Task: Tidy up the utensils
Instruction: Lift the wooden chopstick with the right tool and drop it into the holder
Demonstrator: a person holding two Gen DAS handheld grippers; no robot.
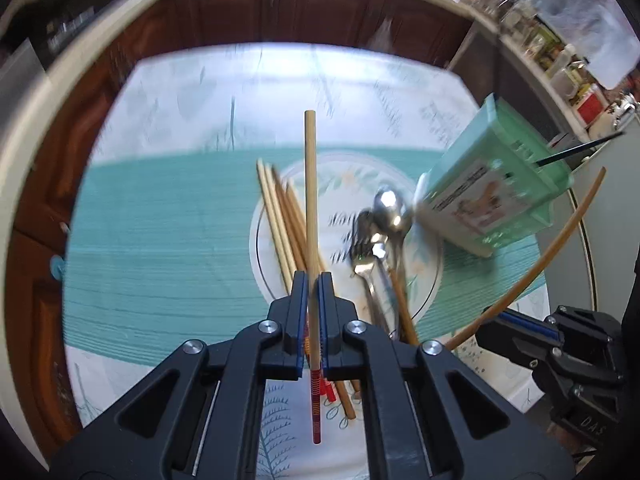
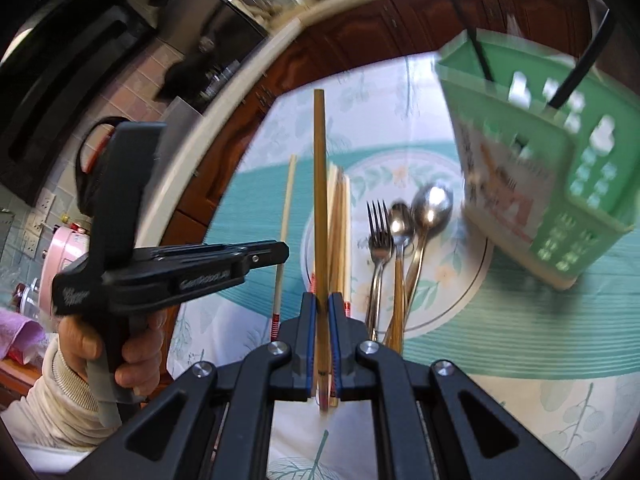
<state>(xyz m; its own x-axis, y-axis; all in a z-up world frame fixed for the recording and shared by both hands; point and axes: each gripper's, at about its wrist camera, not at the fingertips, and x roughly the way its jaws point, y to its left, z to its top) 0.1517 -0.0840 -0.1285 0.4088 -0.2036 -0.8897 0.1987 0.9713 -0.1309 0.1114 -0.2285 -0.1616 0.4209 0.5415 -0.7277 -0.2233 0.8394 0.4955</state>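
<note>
My left gripper (image 1: 313, 280) is shut on a pale wooden chopstick (image 1: 310, 184) with a red-striped end, held above the plate (image 1: 430, 276). My right gripper (image 2: 321, 300) is shut on a darker bamboo chopstick (image 2: 319, 168); it also shows in the left wrist view (image 1: 552, 248). On the plate lie several chopsticks (image 1: 280, 216), a fork (image 2: 378, 236) and two spoons (image 2: 430, 204). A green plastic utensil holder (image 2: 560, 184) stands at the plate's right, with two black chopsticks (image 2: 482, 56) in it. The left gripper also shows in the right wrist view (image 2: 280, 250).
The table has a white and teal leaf-print cloth (image 1: 160, 240). Brown wooden cabinets (image 1: 280, 8) and a pale counter edge (image 2: 240, 92) lie beyond it. Jars and bottles (image 1: 560, 52) crowd a shelf at the far right.
</note>
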